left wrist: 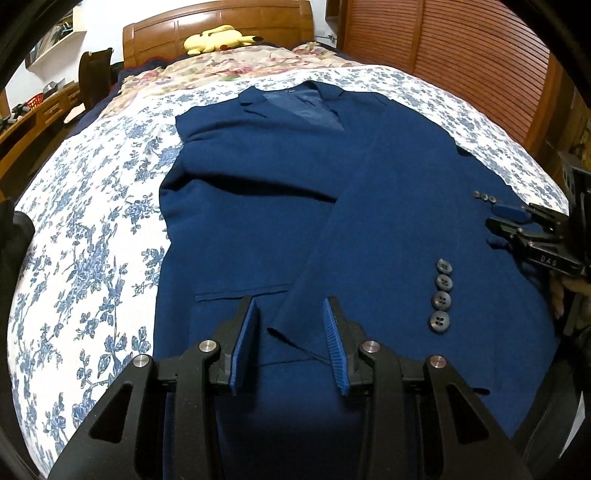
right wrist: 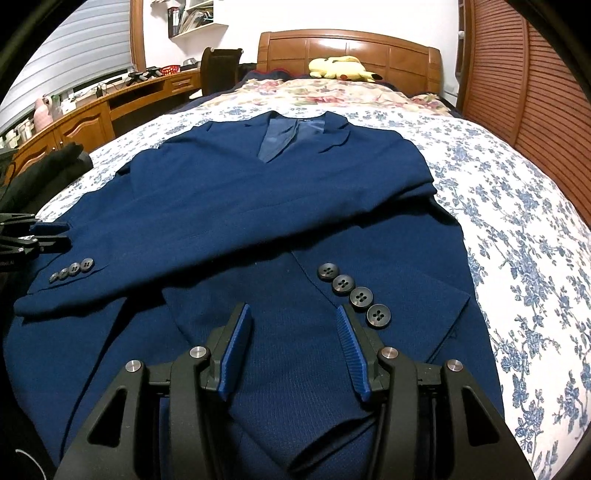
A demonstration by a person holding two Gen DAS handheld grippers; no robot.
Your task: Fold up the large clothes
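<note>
L gripper (left wrist: 290,308) open over jacket (left wrist: 258,192) cuff | R gripper (right wrist: 293,319) open, same

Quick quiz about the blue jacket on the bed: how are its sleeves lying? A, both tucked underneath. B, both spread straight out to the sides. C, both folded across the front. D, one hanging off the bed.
C: both sleeves lie folded across the front of the jacket, cuff buttons facing up.

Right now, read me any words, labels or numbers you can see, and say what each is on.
"DAS": on the right gripper body, seen from the left wrist.
Pale lettering on the left gripper body: cut off, unreadable.
Neck label of the jacket: too small.
Books on the shelf: blurred.
</note>
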